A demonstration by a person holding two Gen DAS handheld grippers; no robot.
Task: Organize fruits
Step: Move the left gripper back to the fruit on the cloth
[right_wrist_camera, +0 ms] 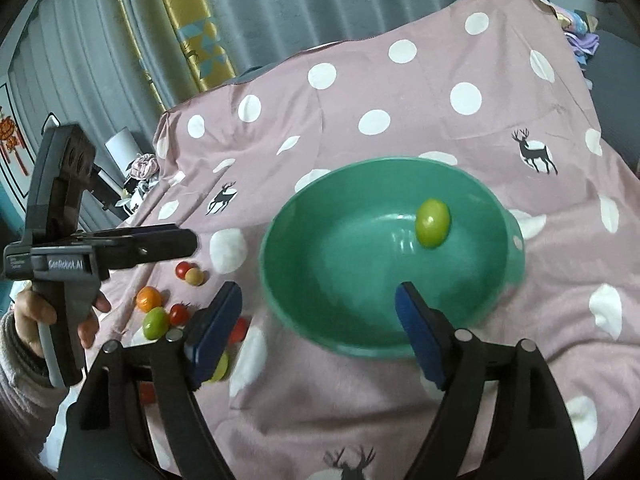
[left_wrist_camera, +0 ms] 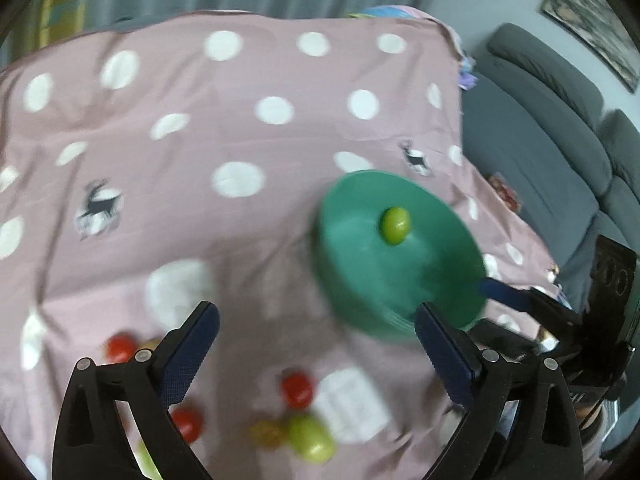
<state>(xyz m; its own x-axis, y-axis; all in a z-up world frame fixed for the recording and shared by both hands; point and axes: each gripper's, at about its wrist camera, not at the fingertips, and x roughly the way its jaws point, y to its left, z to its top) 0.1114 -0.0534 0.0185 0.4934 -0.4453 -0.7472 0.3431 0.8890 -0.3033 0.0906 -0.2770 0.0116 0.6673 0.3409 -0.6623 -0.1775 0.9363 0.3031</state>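
Left wrist: left hand-held gripper [left_wrist_camera: 316, 344] wide open, empty.

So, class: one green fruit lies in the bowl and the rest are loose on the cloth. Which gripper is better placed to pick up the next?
Probably the left gripper: open, empty, above the loose cherry tomatoes. The right gripper faces the green bowl.

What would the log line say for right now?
left gripper: open, empty | right gripper: open, empty | green bowl: one green fruit | other fruits: on cloth
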